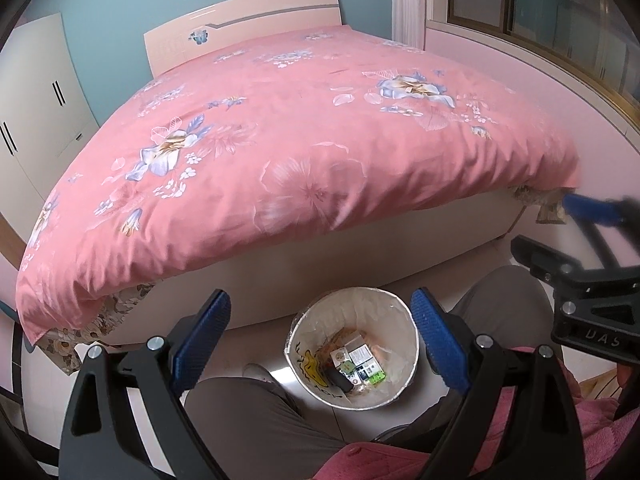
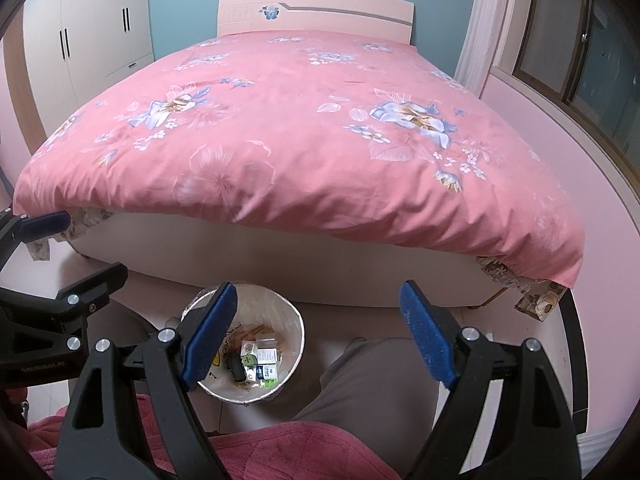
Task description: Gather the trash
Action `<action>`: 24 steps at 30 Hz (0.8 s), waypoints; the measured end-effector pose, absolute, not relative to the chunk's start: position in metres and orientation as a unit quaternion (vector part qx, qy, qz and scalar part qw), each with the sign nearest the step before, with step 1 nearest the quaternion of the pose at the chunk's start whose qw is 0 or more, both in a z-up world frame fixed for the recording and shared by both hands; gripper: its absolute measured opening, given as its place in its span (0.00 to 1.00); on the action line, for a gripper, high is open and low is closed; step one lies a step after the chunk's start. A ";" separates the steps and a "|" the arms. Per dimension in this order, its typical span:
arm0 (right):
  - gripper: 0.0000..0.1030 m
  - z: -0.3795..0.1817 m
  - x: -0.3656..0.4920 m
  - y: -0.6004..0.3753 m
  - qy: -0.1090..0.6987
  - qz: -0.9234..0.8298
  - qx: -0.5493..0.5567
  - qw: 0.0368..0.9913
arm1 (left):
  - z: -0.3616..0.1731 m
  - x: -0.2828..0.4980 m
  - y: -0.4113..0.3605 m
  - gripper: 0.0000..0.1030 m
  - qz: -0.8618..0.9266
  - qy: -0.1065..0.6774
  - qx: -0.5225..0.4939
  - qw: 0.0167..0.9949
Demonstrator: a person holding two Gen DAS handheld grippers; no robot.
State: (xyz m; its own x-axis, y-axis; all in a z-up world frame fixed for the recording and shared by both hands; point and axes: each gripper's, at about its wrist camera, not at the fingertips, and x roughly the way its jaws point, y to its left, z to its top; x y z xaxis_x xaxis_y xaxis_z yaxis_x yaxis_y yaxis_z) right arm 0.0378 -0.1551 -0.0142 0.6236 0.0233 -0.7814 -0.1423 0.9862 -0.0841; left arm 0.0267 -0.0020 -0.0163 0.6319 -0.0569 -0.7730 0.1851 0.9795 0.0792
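Note:
A round white trash bin (image 1: 394, 312) stands on the floor at the foot of the bed, between the person's knees. It holds several small boxes and wrappers (image 1: 358, 360) and a dark object. It also shows in the right wrist view (image 2: 294, 316), with the trash (image 2: 260, 356) inside. My left gripper (image 1: 320, 332) is open and empty, held above the bin. My right gripper (image 2: 316, 332) is open and empty, just right of the bin. The right gripper also shows in the left wrist view (image 1: 588, 210), and the left gripper shows at the left edge of the right wrist view (image 2: 44, 222).
A bed with a pink floral quilt (image 1: 300, 140) fills the middle of both views. A white wardrobe (image 2: 100, 20) stands at the left. A window (image 2: 592, 60) and pink sill run along the right. The person's grey-trousered legs (image 2: 380, 380) flank the bin.

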 end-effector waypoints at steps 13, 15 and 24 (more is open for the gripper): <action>0.80 -0.014 0.038 -0.156 0.433 0.045 -0.067 0.898 | -0.014 0.025 -0.003 0.90 -0.065 0.420 0.079 0.901; 0.80 -0.013 0.037 -0.156 0.431 0.045 -0.066 0.899 | -0.014 0.025 -0.003 0.90 -0.065 0.420 0.080 0.902; 0.80 -0.011 0.034 -0.156 0.429 0.043 -0.068 0.900 | -0.014 0.024 -0.004 0.90 -0.065 0.418 0.080 0.903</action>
State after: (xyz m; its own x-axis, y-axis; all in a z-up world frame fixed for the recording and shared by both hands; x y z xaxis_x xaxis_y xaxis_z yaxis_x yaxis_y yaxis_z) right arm 0.0345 -0.1559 -0.0111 0.6287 0.0197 -0.7774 -0.1367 0.9869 -0.0855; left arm 0.0241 -0.0043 -0.0138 0.6424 -0.0497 -0.7647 0.1838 0.9788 0.0908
